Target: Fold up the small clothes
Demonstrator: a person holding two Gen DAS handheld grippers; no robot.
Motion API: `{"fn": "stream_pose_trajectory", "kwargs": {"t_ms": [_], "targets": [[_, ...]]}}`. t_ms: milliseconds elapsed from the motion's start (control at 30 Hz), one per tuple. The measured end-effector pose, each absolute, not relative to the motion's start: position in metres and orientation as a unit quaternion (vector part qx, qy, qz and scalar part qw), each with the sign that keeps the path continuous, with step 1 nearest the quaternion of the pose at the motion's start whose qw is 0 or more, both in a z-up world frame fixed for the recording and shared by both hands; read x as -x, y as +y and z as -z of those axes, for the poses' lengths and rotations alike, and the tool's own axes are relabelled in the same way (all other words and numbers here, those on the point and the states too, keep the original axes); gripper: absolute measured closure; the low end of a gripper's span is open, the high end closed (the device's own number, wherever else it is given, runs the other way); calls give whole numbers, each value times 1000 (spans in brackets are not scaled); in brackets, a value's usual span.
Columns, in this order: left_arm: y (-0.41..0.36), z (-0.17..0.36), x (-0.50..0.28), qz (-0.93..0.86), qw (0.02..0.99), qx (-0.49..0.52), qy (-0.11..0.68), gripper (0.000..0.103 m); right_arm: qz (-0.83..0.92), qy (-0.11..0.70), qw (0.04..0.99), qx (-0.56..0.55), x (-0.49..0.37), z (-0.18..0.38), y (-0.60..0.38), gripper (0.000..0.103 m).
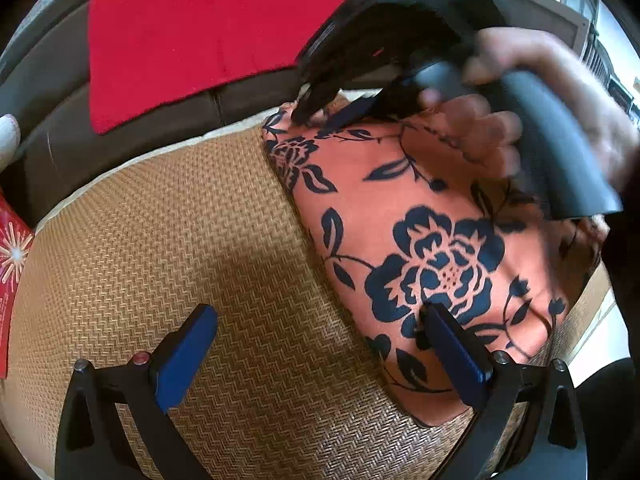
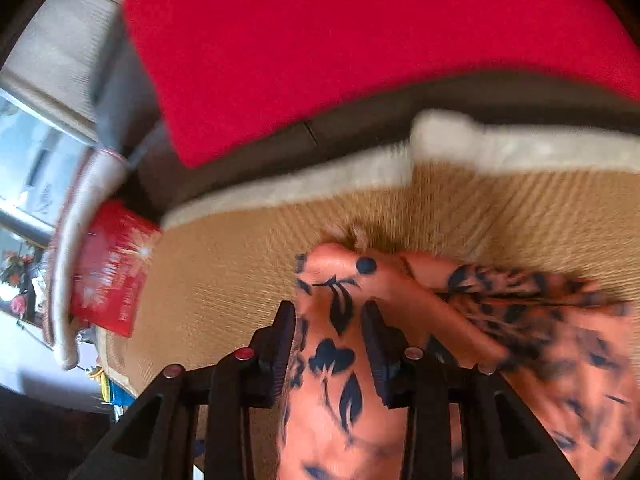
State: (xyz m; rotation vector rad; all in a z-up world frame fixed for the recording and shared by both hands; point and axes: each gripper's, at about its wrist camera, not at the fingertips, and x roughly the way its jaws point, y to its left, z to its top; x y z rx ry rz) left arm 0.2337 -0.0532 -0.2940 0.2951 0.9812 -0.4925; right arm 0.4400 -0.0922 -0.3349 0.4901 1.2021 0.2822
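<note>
Left wrist view: left gripper [image 1: 320, 344] fingers spread wide, nothing between the pads. The orange floral garment [image 1: 420, 240] lies flat on the woven mat [image 1: 180, 240]; its near left edge runs under the right-hand finger [image 1: 452, 352], while the left-hand finger sits over bare mat. Beyond the fingers, a hand [image 1: 540, 120] carries the right gripper [image 1: 320, 112], blurred, tips at the garment's far corner.

Right wrist view: right gripper [image 2: 330, 344] fingers clamped on a bunched fold of the garment [image 2: 336, 360], cloth rising between the pads and trailing right of them. Ahead lies mat [image 2: 240, 272], then a red cushion [image 2: 340, 48].
</note>
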Motion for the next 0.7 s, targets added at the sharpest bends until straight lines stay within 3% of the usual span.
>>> {"fn": "stream_pose_trajectory", "kwargs": {"t_ms": [100, 267, 333, 367, 500, 700], "targets": [[-50, 291, -235, 240, 842, -129, 466, 0, -130, 558, 782, -246, -447, 349, -94, 68], [-37, 277, -249, 228, 861, -93, 445, 0, -145, 495, 811, -274, -400, 300, -137, 65], [-33, 271, -254, 226, 866, -71, 440, 0, -133, 471, 824, -284, -368, 283, -166, 43], [-28, 269, -255, 225, 869, -58, 437, 0, -118, 455, 833, -292, -350, 275, -184, 26], [-29, 269, -264, 222, 870, -26, 439, 0, -78, 422, 846, -315, -294, 267, -239, 25], [-37, 285, -279, 272, 839, 11, 472, 0, -60, 427, 810, -398, -249, 320, -291, 25]]}}
